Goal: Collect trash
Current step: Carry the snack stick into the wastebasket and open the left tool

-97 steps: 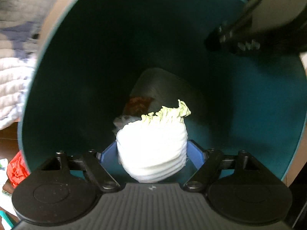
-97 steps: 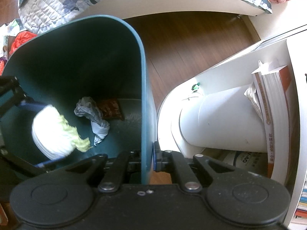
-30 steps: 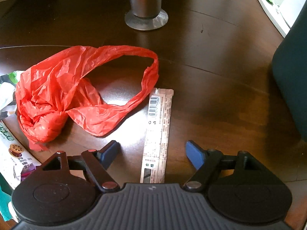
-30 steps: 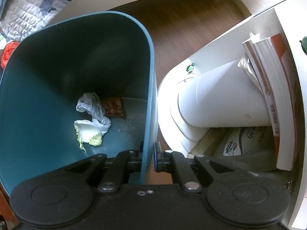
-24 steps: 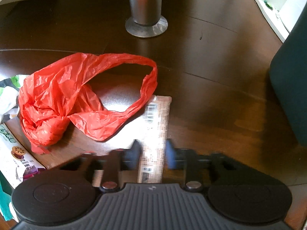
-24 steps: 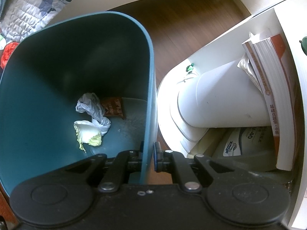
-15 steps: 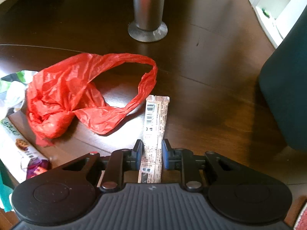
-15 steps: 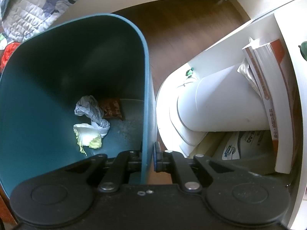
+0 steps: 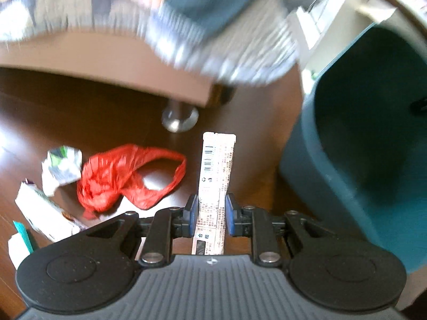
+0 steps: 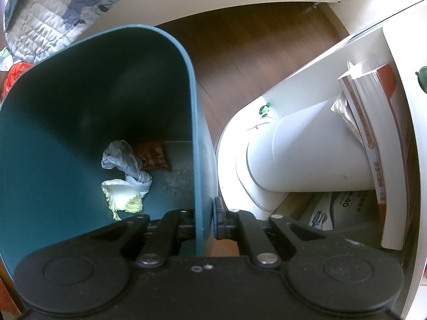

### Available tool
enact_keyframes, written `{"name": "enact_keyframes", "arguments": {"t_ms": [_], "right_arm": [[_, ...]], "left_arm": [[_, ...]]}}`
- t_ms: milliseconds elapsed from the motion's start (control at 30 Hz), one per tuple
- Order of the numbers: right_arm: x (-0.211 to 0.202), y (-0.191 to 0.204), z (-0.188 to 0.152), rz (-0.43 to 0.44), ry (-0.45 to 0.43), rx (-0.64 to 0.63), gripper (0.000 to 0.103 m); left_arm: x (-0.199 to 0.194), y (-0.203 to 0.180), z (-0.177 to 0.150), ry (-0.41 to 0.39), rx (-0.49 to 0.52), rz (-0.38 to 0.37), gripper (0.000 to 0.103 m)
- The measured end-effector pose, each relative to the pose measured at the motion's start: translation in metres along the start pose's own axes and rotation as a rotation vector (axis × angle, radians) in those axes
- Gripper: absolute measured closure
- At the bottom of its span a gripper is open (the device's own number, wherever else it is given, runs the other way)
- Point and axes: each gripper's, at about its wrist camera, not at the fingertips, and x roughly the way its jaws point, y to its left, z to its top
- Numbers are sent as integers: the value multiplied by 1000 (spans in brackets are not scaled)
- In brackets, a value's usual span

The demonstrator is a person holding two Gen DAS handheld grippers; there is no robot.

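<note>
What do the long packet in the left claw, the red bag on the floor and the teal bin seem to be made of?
Long packet: probably thin printed plastic film, with a barcode, fine print and a crimped top end. Red bag: thin glossy plastic film, crinkled, with a limp handle loop. Teal bin: likely moulded plastic, matte, with a thin smooth wall and rounded corners.

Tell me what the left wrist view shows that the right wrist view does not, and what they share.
Only the left wrist view: the left hand-held gripper shut on a long stick wrapper, and a white carton on the floor.

Only the right wrist view: the right hand-held gripper clamped on the bin wall, a cabbage piece and crumpled paper inside, books.

Both: the teal bin, the red plastic bag.
</note>
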Motion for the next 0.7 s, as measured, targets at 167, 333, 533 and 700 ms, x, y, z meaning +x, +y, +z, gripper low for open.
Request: {"name": "enact_keyframes", "arguments": {"t_ms": [167, 333, 533, 700], "right_arm": [[0, 1, -1, -2, -5, -11, 99], [0, 2, -2, -12, -10, -12, 100], [0, 2, -5, -7, -9, -25, 99], [0, -1, -7, 16, -14, -33, 98]], "left_arm": [[-54, -30, 13, -90, 83, -61, 83], [-65, -71, 27, -113, 151, -125, 83], [-33, -131, 43, -80, 232, -133, 83], [1, -174, 56, -17, 234, -134, 83]]}}
